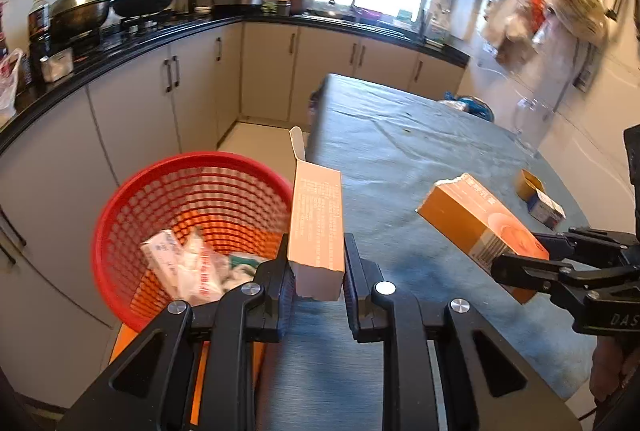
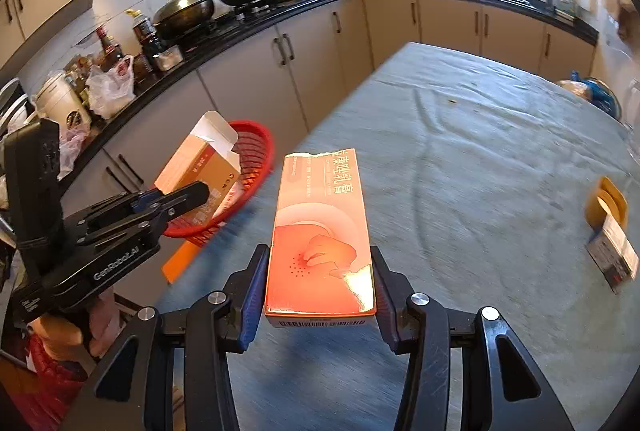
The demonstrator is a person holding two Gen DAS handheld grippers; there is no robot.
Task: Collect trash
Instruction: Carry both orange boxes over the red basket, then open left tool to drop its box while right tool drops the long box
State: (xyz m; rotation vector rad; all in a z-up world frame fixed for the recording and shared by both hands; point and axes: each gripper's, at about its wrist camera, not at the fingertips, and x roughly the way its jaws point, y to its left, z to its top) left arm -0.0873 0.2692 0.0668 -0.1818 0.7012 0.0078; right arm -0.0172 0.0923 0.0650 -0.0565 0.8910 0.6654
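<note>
Your left gripper (image 1: pixel 318 283) pinches a long pale cardboard box with an open flap (image 1: pixel 318 227) by its bottom end, and the box stands up tall between the fingers. It sits just beside the rim of the round red plastic basket with holes (image 1: pixel 192 215), not over the middle, so if you let go here it may hit the rim and fall on the floor. Move it over the basket first. The basket already has white wrappers (image 1: pixel 188 263) in it. Your right gripper (image 2: pixel 320 295) squeezes an orange cardboard box with a torn end (image 2: pixel 322 231) over the table with the blue-grey cloth (image 2: pixel 480 151), well apart from the basket. Both hands are close together, so the two boxes could bump if you swing them at once. The grip on each box is only at one end, so a fast move could make it tip or slip out. A small yellow and dark box (image 2: pixel 610 231) lies on the cloth; don't forget it
</note>
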